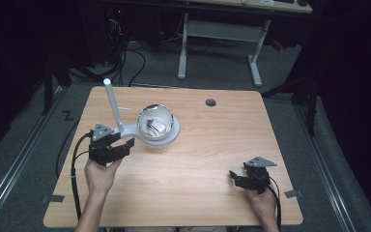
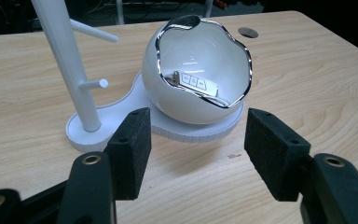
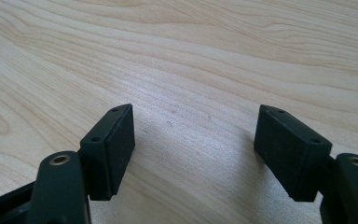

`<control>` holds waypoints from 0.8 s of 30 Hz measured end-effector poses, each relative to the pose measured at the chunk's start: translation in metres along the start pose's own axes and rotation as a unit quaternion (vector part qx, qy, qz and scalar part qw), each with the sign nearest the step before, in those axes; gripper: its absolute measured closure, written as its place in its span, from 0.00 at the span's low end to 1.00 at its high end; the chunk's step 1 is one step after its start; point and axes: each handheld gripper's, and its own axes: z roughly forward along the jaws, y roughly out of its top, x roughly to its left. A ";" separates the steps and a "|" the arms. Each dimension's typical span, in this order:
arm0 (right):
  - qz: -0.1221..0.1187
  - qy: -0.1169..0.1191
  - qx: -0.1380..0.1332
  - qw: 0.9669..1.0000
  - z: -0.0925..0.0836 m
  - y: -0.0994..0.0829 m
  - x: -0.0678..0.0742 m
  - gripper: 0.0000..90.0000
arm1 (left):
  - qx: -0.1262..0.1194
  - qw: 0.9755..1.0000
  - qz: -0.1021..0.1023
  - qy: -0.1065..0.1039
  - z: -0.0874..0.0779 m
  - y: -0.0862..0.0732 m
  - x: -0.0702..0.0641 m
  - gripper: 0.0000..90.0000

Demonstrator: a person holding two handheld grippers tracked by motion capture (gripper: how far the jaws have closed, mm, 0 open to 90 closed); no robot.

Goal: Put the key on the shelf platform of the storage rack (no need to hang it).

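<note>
A white egg-shaped bowl (image 1: 157, 123) (image 2: 182, 98) with a chrome rim sits on a white stand base (image 1: 131, 130) (image 2: 121, 107) at the table's back left. Inside it lies a small white key fob (image 1: 155, 127) (image 2: 196, 82) with buttons. A tall white post (image 1: 112, 104) (image 2: 67, 60) with short pegs rises from the same base. My left gripper (image 1: 121, 140) (image 2: 196, 119) is open just in front of the base, holding nothing. Low over bare wood near the front right, my right gripper (image 1: 236, 178) (image 3: 196, 114) also stands open with nothing between its pads.
The wooden table (image 1: 198, 154) has a round cable hole (image 1: 210, 102) (image 2: 247, 32) at the back right of the bowl. Beyond the table stands a white-legged desk (image 1: 222, 29), with cables on the dark floor.
</note>
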 end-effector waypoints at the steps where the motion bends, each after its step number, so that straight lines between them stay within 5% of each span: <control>1: 0.000 0.000 0.000 1.000 0.000 0.000 0.000 0.33 | 0.001 1.000 0.000 -0.001 -0.001 -0.002 0.000 0.46; 24: 0.000 0.000 0.000 1.000 0.000 0.000 0.000 0.33 | 0.009 1.000 -0.005 -0.018 -0.008 -0.033 -0.011 0.46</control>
